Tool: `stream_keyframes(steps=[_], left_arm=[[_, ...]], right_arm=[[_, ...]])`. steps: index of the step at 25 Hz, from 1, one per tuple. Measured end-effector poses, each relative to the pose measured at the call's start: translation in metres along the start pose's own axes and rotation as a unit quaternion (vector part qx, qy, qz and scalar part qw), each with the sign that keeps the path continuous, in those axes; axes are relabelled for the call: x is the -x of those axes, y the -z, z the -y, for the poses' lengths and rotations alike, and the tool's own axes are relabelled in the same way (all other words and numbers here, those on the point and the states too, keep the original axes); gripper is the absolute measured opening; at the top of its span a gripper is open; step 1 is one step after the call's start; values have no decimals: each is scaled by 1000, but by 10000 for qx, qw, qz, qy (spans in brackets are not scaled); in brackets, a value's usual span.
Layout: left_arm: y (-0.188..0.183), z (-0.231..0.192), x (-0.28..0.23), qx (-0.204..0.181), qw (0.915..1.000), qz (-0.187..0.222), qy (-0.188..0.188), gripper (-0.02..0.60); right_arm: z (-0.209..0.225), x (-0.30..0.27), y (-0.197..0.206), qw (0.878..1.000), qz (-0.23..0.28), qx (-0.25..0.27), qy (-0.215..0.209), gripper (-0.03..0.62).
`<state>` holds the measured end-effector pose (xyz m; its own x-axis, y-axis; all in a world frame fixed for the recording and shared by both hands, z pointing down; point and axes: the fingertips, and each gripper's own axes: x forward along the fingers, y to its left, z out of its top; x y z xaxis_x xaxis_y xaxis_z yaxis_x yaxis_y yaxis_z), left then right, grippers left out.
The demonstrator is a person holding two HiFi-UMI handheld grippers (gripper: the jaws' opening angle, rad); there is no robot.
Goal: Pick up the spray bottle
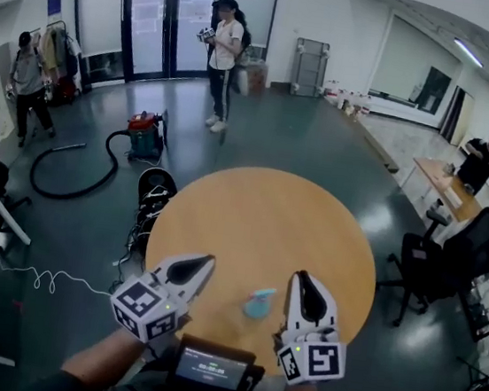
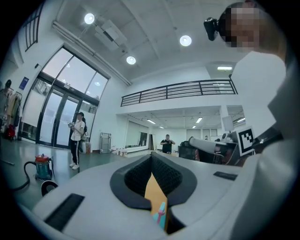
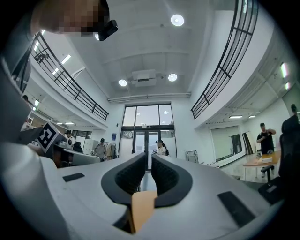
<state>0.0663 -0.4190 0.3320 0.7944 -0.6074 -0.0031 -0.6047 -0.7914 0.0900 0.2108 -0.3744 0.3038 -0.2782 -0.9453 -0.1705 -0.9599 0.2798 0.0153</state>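
Head view: the spray bottle [image 1: 259, 303] sits on the round counter [image 1: 260, 210], with the left tool [image 1: 204, 264] and right tool [image 1: 302, 278] flanking it, the right nearer.

Left gripper view: clenched, empty.

Right gripper view: all but clenched, empty. I'd spread it wide, then straddle the bottle's body.

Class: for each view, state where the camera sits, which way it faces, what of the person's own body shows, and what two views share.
Head view: on the head, facing steeply down at the round table and spray bottle; both forearms, left gripper and right gripper show.
Left gripper view: on the left gripper, level along its jaws toward the standing person; the wearer's torso at right.
Right gripper view: on the right gripper, toward the glass doors, slightly upward; torso at left.
Shared by all: that standing person.
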Motion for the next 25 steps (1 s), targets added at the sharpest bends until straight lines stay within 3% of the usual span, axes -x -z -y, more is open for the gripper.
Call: stream_keyframes(steps=[2, 6, 12, 16, 18, 21, 25], left_arm=[[-1, -5, -4, 14, 9999, -3, 116, -5], [7, -20, -9, 73, 9997, -103, 192, -5], [15, -33, -6, 94, 9994, -153, 303, -4], [33, -37, -11, 219, 9983, -373, 382, -3], [44, -39, -19, 272, 9974, -520, 415, 37], [62, -39, -27, 325, 9954, -753, 491, 41], [85, -43, -30, 420, 9934, -941, 507, 41]], right_arm=[[3, -6, 4, 9999, -106, -13, 106, 31], [3, -14, 14, 9993, -313, -36, 213, 131], [3, -17, 24, 9979, -431, -85, 473, 172], [4, -15, 39, 9960, -679, -162, 552, 200], [11, -16, 49, 9947, -802, -214, 610, 217], [17, -13, 67, 9923, -974, -337, 683, 240], [14, -9, 98, 9887, -1296, -362, 663, 306]])
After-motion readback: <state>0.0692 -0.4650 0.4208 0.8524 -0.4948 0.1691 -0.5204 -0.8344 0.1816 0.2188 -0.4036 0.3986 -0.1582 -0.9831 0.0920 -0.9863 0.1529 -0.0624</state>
